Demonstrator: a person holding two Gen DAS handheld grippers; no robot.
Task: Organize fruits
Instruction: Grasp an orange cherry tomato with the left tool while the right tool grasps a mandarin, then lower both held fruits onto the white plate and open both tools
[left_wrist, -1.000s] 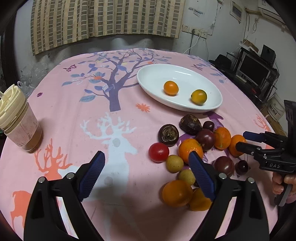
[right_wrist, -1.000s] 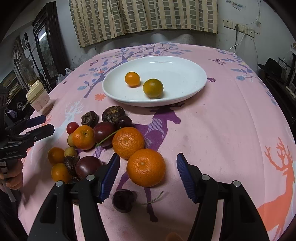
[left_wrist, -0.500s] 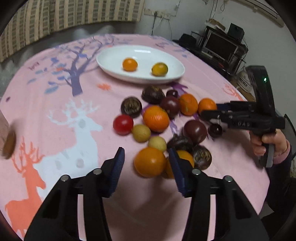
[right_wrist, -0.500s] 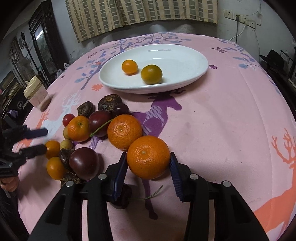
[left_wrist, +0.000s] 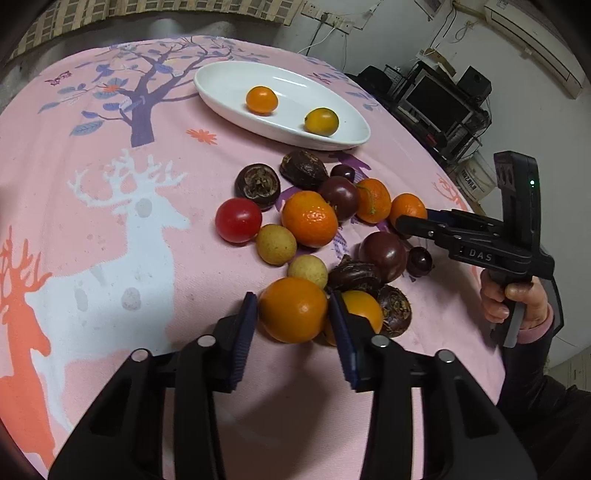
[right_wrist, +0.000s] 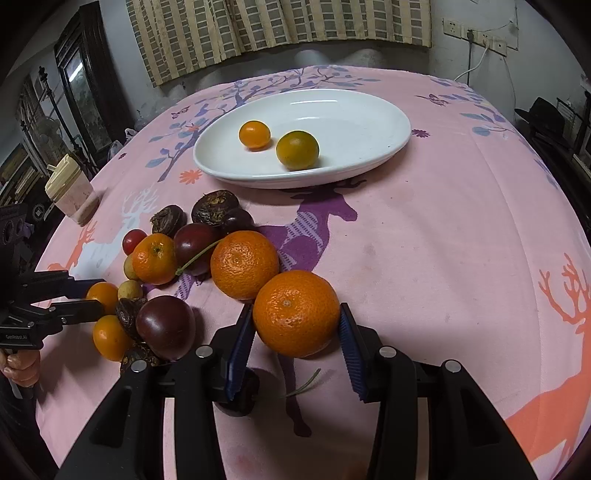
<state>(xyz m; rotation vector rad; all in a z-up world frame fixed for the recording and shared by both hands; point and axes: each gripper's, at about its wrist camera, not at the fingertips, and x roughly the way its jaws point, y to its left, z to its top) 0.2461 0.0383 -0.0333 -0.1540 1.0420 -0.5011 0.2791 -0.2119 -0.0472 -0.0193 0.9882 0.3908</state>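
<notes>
Your counter (right_wrist: 461, 229), under its pink deer-print cloth, carried the white oval dish (right_wrist: 369, 110) at the far side, and two small orange fruits already lay in it, apart from each other. The rest of the fruit sat in a loose heap between the dish and you.

Your right tool (right_wrist: 296, 339) was closed around a mandarin (right_wrist: 295, 312) at the near edge of the heap, a blue pad against each flank; I could not tell whether it had left the cloth. A second mandarin (right_wrist: 244, 264) touched it on the far left, and a dark cherry lay under the left finger. To do this well, you needed to lift straight up before swinging toward the dish, so neither neighbour was nudged.

Your left tool (left_wrist: 293, 328) was closed to the width of a smooth orange fruit (left_wrist: 293, 309), pads at both sides, seemingly in contact. A similar orange fruit (left_wrist: 364, 308) was wedged just behind the right finger, with dark chestnut-like pieces beside it. A gentle squeeze and a vertical lift would have suited that crowded spot; dragging risked rolling the round ones off the heap.
</notes>
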